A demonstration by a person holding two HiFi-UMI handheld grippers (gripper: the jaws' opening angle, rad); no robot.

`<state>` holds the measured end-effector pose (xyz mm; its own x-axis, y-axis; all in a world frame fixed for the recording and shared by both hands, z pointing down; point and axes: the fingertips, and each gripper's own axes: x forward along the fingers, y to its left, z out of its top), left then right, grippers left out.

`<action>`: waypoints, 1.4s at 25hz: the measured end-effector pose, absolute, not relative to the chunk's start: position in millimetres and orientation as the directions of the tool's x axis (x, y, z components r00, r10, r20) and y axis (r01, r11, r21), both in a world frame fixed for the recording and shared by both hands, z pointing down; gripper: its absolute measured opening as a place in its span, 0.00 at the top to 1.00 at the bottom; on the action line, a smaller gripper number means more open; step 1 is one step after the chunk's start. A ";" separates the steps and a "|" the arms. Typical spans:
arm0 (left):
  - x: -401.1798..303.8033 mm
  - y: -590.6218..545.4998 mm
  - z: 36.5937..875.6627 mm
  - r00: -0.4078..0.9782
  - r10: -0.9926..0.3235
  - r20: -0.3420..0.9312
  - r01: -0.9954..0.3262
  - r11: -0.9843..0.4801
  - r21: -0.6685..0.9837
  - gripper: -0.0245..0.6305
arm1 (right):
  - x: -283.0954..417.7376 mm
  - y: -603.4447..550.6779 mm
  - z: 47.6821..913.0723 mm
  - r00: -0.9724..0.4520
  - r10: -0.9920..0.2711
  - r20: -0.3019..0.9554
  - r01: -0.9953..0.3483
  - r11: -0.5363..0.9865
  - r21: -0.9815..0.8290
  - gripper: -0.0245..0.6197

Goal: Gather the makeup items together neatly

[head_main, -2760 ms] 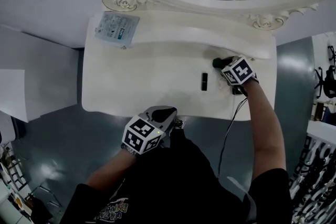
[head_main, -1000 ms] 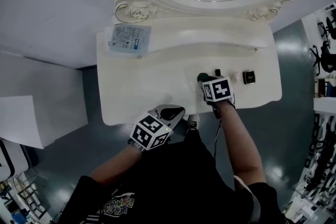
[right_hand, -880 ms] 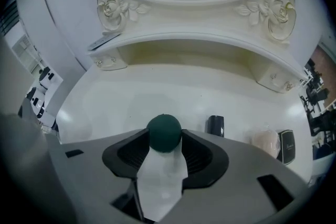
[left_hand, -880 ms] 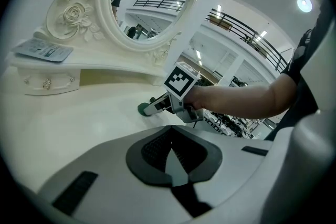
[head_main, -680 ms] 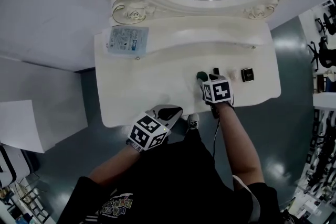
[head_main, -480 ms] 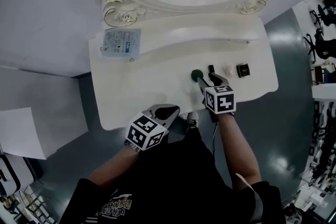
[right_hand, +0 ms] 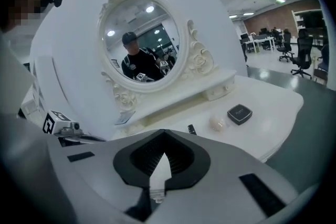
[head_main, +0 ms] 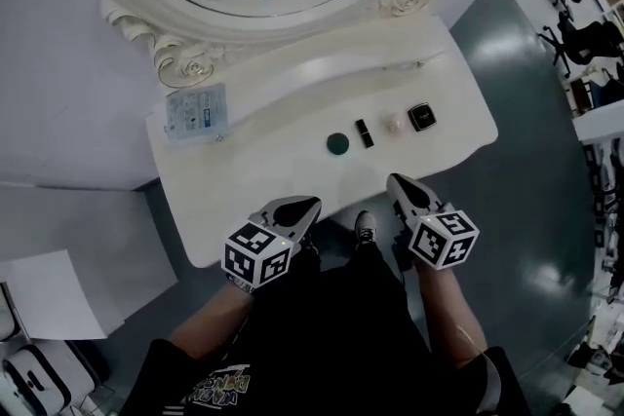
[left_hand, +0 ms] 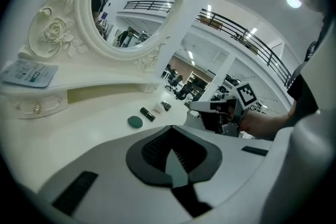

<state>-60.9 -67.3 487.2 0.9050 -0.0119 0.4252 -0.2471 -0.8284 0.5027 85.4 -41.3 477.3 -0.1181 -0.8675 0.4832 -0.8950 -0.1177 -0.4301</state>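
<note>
Hovering clear: left gripper [head_main: 300,208] jaws clenched empty, right gripper [head_main: 401,183] jaws just closed on nothing. Risk: re-approach w/ shut jaws could knock lipstick [head_main: 364,132] off surface [head_main: 255,172].

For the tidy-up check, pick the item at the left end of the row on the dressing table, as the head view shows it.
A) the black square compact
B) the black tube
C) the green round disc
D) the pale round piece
C: the green round disc lies leftmost, followed by the black tube, the pale round piece and the black square compact.
</note>
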 end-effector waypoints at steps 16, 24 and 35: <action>40.5 -11.3 433.7 0.889 -0.253 0.381 -0.416 -0.794 0.443 0.95 | 119.1 8.8 400.1 -0.437 -0.828 0.351 -0.885 0.326 -0.332 0.92; 87.8 42.5 436.5 0.832 -0.393 0.392 -0.541 -0.729 0.419 0.95 | 161.3 53.0 414.0 -0.590 -0.727 0.351 -0.794 0.443 -0.417 0.92; 91.5 93.3 440.8 0.803 -0.437 0.405 -0.594 -0.633 0.496 0.95 | 156.0 91.0 421.6 -0.679 -0.649 0.345 -0.724 0.513 -0.461 0.92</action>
<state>91.5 93.3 440.8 0.8033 -0.4368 0.4049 -0.5943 -0.6332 0.4958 156.0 91.0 421.6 -0.6787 -0.6486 0.3445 -0.7241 0.5128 -0.4611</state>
